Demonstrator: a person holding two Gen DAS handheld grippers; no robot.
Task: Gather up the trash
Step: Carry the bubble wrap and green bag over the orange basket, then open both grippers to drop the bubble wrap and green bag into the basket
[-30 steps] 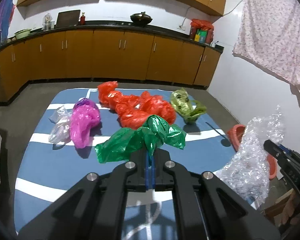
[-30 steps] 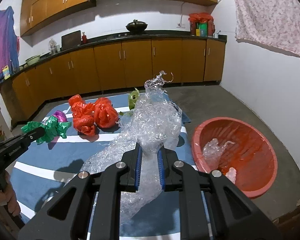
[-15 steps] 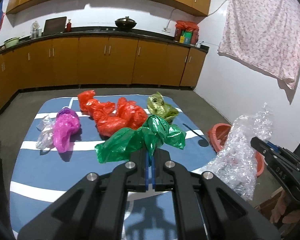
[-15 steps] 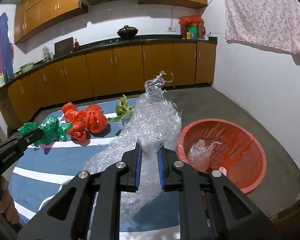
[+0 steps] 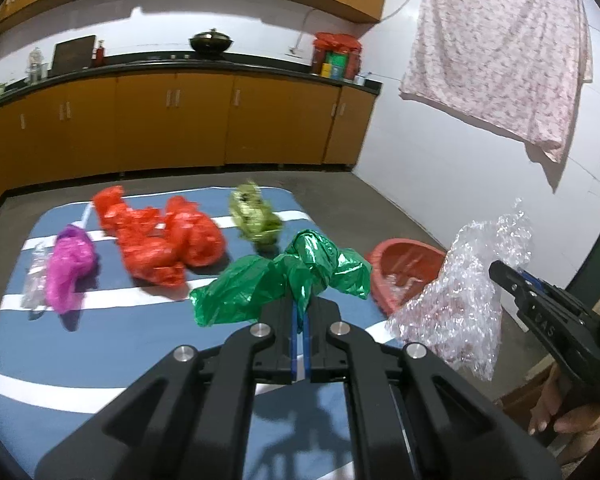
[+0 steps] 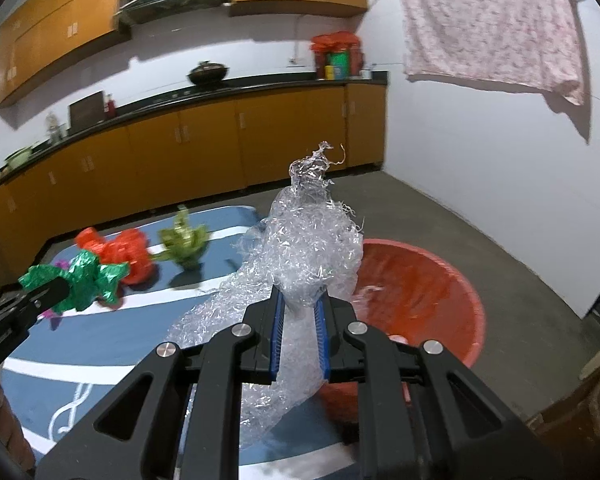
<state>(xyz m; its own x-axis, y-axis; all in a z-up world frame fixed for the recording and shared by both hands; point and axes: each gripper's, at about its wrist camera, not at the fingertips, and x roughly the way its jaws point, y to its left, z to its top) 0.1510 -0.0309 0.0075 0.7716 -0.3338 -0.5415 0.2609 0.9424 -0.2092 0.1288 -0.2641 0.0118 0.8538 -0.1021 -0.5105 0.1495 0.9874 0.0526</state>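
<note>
Left tongs (image 5: 299,316) pinch green bag (image 5: 284,276), frame centre. Right tongs (image 6: 300,320) pinch bubble wrap (image 6: 300,256); red basin (image 6: 432,280) lower right.

Orange-brown cabinets (image 5: 188,128) run along the far wall under a dark counter (image 5: 204,67) — a black wok (image 5: 211,42) sits on it, with a cluster of red and green containers (image 5: 336,60) near the corner. A pale floral cloth (image 5: 496,48) hangs on the white wall, and a blue striped mat (image 5: 112,332) covers the grey floor.
</note>
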